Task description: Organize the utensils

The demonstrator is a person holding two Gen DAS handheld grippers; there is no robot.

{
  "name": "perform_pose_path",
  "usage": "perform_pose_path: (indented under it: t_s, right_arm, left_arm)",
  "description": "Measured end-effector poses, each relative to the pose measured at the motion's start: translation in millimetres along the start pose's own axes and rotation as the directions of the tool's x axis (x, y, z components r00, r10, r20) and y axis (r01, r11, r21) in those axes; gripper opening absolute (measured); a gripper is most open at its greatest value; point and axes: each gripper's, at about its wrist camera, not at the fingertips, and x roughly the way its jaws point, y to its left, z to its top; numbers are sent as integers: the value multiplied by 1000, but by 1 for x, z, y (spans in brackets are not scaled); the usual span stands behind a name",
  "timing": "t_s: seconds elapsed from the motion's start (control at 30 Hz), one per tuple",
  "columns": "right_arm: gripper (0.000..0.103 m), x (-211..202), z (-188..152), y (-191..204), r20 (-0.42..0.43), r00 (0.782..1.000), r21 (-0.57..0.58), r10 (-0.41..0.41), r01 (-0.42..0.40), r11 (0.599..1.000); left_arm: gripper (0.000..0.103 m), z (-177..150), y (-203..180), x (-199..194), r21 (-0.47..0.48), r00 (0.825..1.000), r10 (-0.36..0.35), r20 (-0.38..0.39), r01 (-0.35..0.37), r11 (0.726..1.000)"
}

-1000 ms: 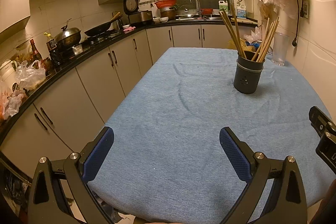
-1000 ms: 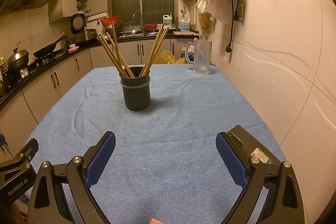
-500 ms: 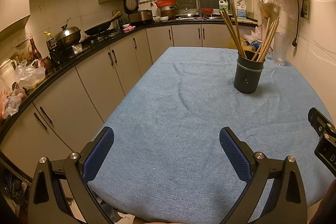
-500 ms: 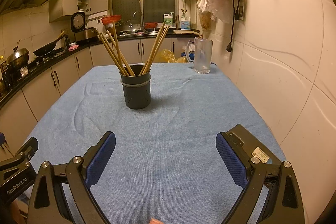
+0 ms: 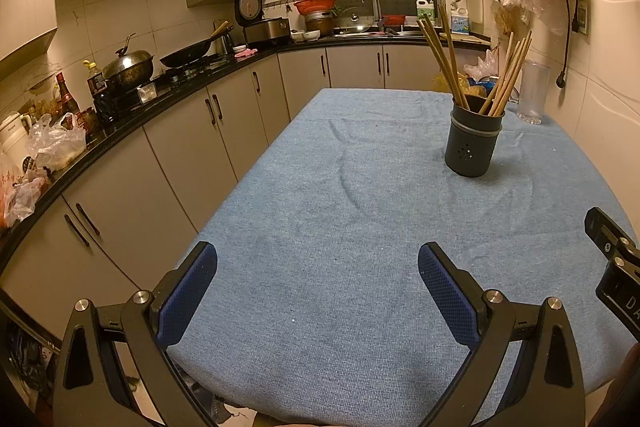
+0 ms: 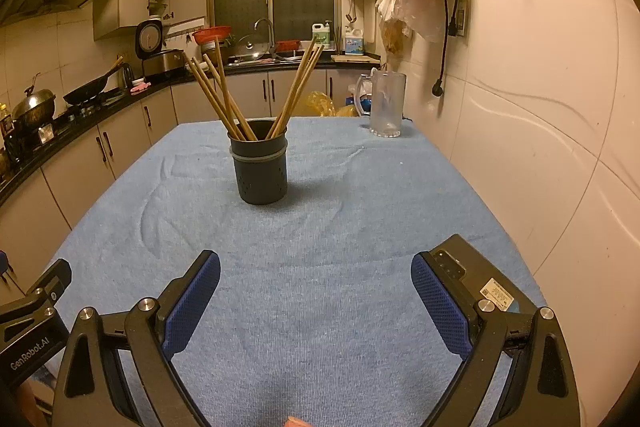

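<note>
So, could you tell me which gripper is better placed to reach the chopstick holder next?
Right, probably. The holder sits nearly straight ahead of the open right gripper; from the open left gripper it stands off to the right.

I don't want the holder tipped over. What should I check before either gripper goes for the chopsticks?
1. Left gripper open and holding nothing: ok.
2. Right gripper open and holding nothing: ok.
3. Holder upright on the blue cloth: ok.
4. Chopsticks all in the holder, leaning in two bunches: ok.
5. Cloth between grippers and holder free of loose items: ok.
6. Glass jug apart from the holder: ok.
</note>
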Motion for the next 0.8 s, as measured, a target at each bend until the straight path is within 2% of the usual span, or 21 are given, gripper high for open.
perform_pose_path:
  t_s: [0.8]
  right_arm:
    - [98,5,-2,0,-20,1000,-4,2,-2,1000]
  left_arm:
    - [100,-1,-1,2,-1,1000,-4,-4,4,1000]
